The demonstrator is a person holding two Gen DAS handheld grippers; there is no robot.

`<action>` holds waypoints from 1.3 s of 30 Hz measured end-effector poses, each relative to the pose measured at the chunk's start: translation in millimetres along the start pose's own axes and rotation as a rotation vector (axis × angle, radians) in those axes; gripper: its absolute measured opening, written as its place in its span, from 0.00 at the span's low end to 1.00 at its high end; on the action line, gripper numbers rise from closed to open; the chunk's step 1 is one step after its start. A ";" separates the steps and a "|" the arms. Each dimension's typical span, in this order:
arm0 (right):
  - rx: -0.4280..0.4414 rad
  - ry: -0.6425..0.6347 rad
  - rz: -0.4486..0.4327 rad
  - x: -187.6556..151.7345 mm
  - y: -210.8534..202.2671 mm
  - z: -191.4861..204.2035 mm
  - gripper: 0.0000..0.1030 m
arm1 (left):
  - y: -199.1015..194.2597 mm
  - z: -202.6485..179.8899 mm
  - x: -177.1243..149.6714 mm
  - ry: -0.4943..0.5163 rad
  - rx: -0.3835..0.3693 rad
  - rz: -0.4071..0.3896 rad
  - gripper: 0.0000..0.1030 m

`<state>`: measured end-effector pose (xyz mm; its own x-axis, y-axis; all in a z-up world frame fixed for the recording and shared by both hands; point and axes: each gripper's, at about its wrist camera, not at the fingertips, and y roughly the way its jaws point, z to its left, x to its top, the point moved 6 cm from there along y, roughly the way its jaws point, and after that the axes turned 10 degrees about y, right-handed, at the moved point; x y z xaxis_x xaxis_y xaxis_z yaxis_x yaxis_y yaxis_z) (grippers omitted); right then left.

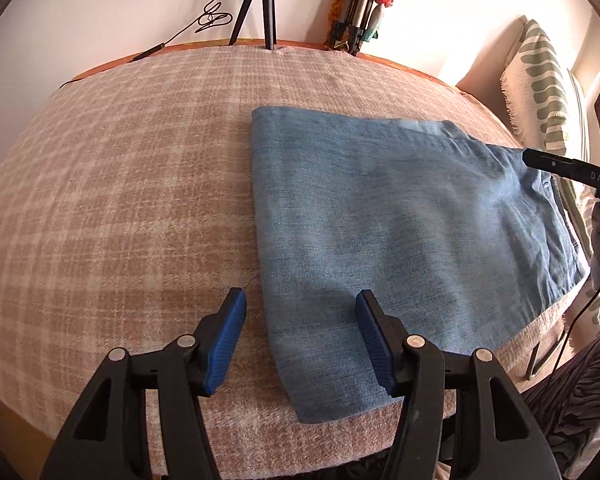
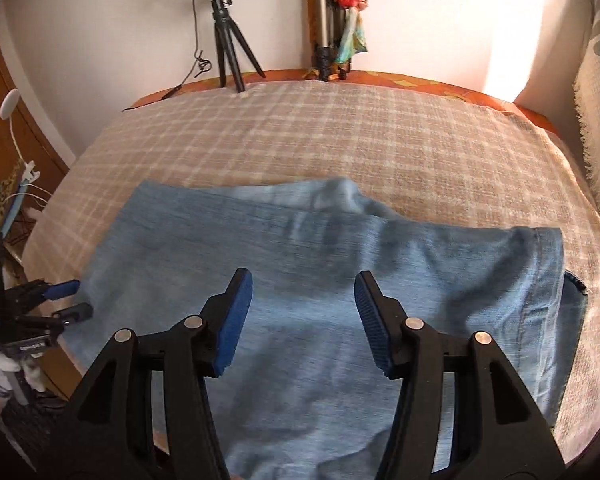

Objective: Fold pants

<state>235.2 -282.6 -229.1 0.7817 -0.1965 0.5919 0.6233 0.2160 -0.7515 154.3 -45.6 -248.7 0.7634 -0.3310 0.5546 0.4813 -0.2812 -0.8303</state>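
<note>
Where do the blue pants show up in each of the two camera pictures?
Left wrist view: the pants lie folded right of centre on the checked blanket, beyond the open left gripper.
Right wrist view: the pants fill the lower middle, under the open right gripper.
Shared landmark: the black tripod at the far edge.

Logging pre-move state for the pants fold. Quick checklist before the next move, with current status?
1. Left hand-held gripper open, holding nothing: ok.
2. Right hand-held gripper open, holding nothing: ok.
3. Blue denim pants already folded over, lying on the plaid blanket: ok.
4. Pants surface flat: not ok, a raised bump shows at the far edge.
5. Left gripper lined up with the pants' left edge: ok, edge runs between its fingers.
6. Whether the layers line up underneath: cannot tell.
</note>
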 end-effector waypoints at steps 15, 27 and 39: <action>0.095 -0.113 0.324 14.0 107.9 175.3 0.55 | 0.2 11.3 -8.9 -0.112 -0.172 -0.050 0.27; -0.127 -0.230 0.477 7.8 172.9 227.3 0.55 | -10.0 7.9 -8.3 -0.130 -0.235 -0.090 0.23; -0.265 -0.310 0.521 -9.8 201.6 241.5 0.52 | -11.4 -11.2 2.1 -0.098 -0.229 -0.113 0.23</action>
<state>358.0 -6.2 -316.1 0.9740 0.1627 0.1577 0.1666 -0.0425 -0.9851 145.6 -53.1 -237.4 0.7539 -0.2008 0.6255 0.4639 -0.5114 -0.7234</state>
